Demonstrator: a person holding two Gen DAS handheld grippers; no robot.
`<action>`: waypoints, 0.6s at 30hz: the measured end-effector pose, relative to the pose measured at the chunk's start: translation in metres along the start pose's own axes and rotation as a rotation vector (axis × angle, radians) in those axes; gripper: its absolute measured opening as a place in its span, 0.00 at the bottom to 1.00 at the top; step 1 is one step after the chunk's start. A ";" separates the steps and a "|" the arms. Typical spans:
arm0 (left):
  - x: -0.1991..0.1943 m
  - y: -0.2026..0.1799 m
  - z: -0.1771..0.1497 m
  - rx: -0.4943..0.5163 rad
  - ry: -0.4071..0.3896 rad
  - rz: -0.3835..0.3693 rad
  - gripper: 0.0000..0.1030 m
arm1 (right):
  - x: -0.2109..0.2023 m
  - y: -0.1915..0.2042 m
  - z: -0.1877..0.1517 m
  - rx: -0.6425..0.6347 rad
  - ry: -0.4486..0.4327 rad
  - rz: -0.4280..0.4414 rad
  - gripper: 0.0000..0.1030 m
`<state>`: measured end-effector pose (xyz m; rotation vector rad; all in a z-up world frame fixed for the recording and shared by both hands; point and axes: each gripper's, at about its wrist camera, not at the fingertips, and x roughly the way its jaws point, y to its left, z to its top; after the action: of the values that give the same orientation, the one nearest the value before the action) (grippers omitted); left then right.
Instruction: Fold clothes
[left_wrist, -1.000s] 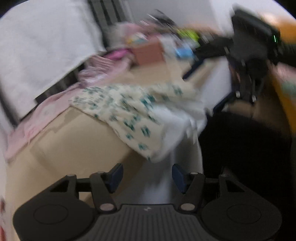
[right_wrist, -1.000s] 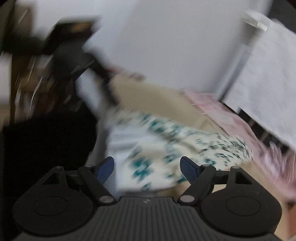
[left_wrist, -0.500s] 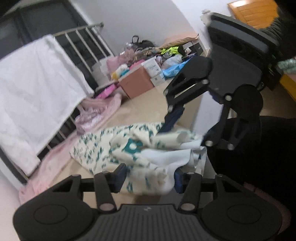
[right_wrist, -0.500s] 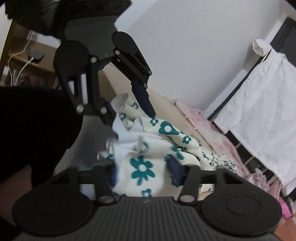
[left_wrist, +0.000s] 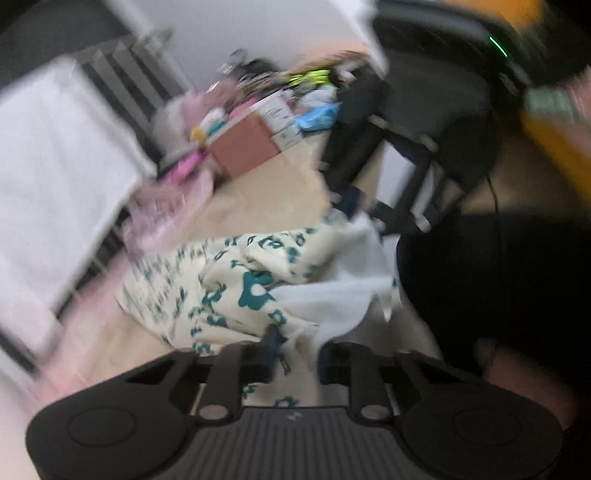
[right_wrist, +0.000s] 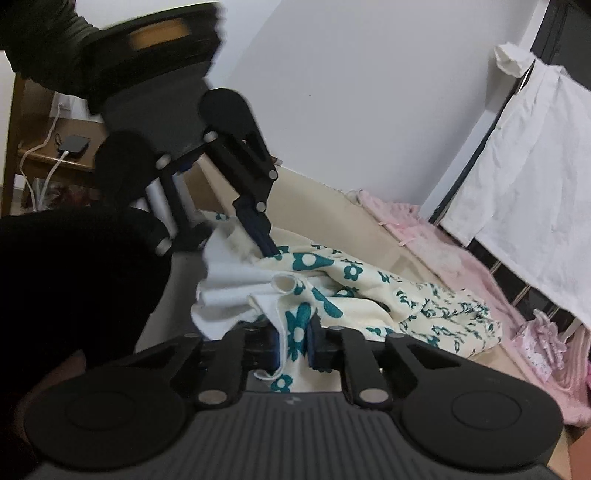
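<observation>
Nearest to me, my right gripper (right_wrist: 293, 341) is closing its jaws on a bunched edge of the cream garment with teal flowers (right_wrist: 388, 295), and the cloth already sits squeezed between the blue pads. My left gripper (right_wrist: 266, 243) is closing too, its fingertips drawn nearly together and biting another edge of the same garment a little farther along the near side; from its own blurred view the cloth runs up between its pads (left_wrist: 271, 345). The garment lies crumpled at the near edge of the tan mattress (right_wrist: 321, 199), its white inner face turned up on my side, the rest trailing away toward the pink bedding (right_wrist: 436, 236). I judge this step to be taking hold of two points so I can lift and spread the piece. To do it well I want both pinches full and on a single layer each, since a grip on a doubled fold will not let the cloth open. Then I should raise both hands together and draw them apart evenly, keeping the fabric clear of the pink bedding and of the white sheet (right_wrist: 524, 177) hanging on the rail (right_wrist: 465, 173) beyond.
</observation>
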<state>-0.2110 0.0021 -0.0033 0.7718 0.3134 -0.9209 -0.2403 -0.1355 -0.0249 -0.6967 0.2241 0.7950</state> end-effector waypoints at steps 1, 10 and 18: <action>-0.003 0.009 0.004 -0.061 0.006 -0.052 0.07 | -0.005 -0.004 0.002 0.018 0.004 0.030 0.09; 0.005 0.138 0.043 -0.585 -0.091 -0.277 0.11 | -0.037 -0.118 0.015 0.380 -0.055 0.289 0.08; 0.045 0.221 0.015 -1.169 -0.071 0.263 0.42 | 0.041 -0.215 -0.015 0.813 0.080 -0.183 0.41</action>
<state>-0.0074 0.0453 0.0839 -0.2979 0.5872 -0.3825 -0.0559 -0.2273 0.0512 0.0234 0.5110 0.4371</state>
